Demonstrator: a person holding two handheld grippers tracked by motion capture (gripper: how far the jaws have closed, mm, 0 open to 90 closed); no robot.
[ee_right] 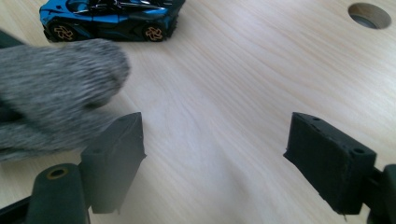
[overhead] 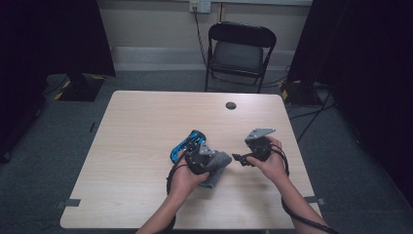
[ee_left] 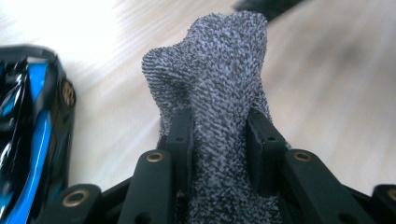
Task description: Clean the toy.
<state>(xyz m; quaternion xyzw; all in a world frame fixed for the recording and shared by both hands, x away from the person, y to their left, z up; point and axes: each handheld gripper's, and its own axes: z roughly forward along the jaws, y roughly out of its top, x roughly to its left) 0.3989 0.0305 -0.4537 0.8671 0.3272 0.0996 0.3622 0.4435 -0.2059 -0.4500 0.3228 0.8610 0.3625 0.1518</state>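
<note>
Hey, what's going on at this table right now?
A person sits at a wooden table with a claw in each hand. The left claw is shut on a grey knitted cloth, pinching it between both jaws. The right claw is open with nothing between its jaws, pointed toward the cloth from the side. A blue and black toy car stands on the table just beyond the cloth, untouched.
</note>
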